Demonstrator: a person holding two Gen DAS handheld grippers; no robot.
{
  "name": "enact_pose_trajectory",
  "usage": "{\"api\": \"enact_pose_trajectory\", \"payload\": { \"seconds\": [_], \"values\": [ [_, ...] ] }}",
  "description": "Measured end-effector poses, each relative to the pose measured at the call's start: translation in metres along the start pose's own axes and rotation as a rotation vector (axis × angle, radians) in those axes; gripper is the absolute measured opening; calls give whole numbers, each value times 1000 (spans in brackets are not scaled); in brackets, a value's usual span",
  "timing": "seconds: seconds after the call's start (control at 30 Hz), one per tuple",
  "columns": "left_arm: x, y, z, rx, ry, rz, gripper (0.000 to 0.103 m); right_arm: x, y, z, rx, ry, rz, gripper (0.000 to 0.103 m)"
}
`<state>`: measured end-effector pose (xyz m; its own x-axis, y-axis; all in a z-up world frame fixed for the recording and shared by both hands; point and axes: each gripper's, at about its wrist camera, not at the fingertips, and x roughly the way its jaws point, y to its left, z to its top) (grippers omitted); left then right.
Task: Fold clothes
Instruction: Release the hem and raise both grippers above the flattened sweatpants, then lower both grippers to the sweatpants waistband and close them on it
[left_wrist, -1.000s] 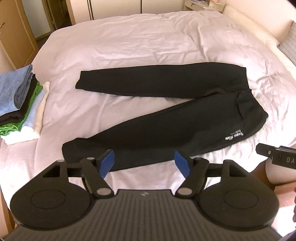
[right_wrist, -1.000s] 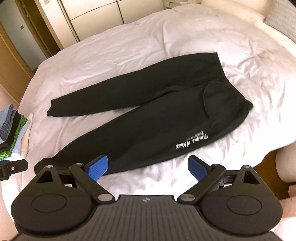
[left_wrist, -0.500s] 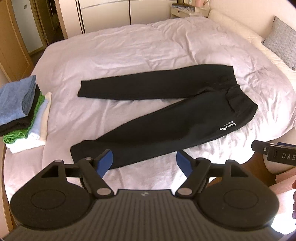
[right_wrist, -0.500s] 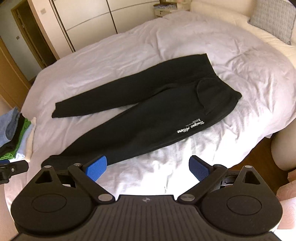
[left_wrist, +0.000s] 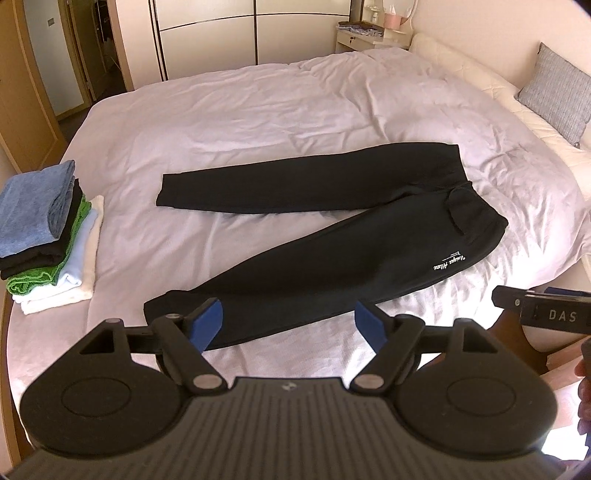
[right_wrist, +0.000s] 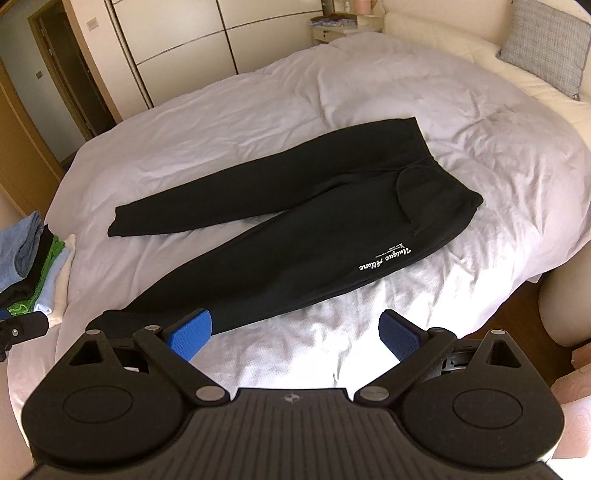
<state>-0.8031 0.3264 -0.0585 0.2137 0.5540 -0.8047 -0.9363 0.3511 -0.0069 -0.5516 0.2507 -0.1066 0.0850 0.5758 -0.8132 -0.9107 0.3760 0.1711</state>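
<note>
Two claws hang over the near edge of the bed (left_wrist: 258, 110), each spread wide with nothing between its pads: the left gripper (left_wrist: 288, 321) above the near cuff of the black trousers (left_wrist: 332, 266), the right gripper (right_wrist: 295, 332) beside that leg. The trousers lie flat, legs splayed, right of the folded stack (left_wrist: 48, 229). They look soft, limp and light; the near cuff and waistband seem the best holds.

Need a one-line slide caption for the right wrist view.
Open right gripper above black sweatpants spread on white bed.
</note>
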Motion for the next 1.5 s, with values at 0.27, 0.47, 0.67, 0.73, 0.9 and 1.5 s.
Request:
{"api": "enact_pose_trajectory", "payload": {
  "seconds": [0.27, 0.47, 0.67, 0.73, 0.9, 1.5],
  "values": [
    [15, -1, 3, -19, 30, 3, 77, 6, -2, 6, -25, 9, -16, 100],
    [36, -9, 20, -44, 47, 31, 77, 26, -9, 26, -53, 21, -4, 100],
    [71, -28, 51, -103, 65, 61, 78, 61, -26, 67, -108, 51, 29, 100],
    [84, -38, 63, -125, 66, 69, 78, 74, -32, 85, -137, 63, 43, 100],
    [116, -65, 93, -202, 78, 103, 78, 110, -48, 136, -229, 87, 78, 100],
    [212, -122, 143, -290, 201, 174, 80, 212, -100, 229, -379, 232, 132, 100]
  ]
}}
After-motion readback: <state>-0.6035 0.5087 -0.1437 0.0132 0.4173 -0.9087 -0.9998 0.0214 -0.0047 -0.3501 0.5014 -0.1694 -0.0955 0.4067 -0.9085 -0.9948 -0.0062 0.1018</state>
